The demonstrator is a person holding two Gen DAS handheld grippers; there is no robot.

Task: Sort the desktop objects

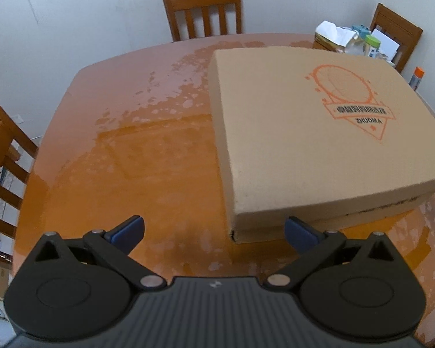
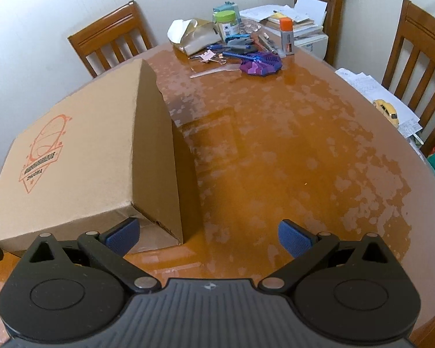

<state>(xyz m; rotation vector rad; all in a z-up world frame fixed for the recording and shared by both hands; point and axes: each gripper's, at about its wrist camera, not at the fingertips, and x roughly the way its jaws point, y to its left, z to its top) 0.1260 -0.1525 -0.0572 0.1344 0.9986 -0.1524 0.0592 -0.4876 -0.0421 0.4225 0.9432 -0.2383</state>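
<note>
1. The loose things to sort lie in a heap at the far end of the surface [image 2: 275,145]: a purple toy [image 2: 261,65], blue pens [image 2: 226,48], a binder clip [image 2: 207,56], a clear spoon [image 2: 214,71], a green-lidded jar [image 2: 226,23], an orange-capped bottle [image 2: 286,36] and a crumpled wrapper [image 2: 191,36]. They touch or overlap one another, so I cannot tell where one group would end and another start.
2. A closed flat box [image 2: 81,150] with an orange stamp sits on the near left, well apart from the heap. Whether it is meant as the sorting bin I cannot tell.
3. The right gripper [image 2: 208,236] hangs over the near surface, just right of the box corner, fingers spread wide and empty.
4. The left gripper [image 1: 214,233] hovers at the box's near left corner, fingers likewise released, one pad just beside the cardboard edge.
5. The scene fits a sort yet to reach the heap, or a pause between picks; the pictures do not settle which.
6. Risks, as I judge them:
   - The glossy, patchy surface may let pens and the spoon skid away under a closing pinch.
   - Reaching into the tangle could drag neighbours along or tip the bottle or jar.
   - Stacked papers [image 2: 293,20] behind the heap could be knocked by an overreach.
   - A careless swing near the box could shove it.
</note>
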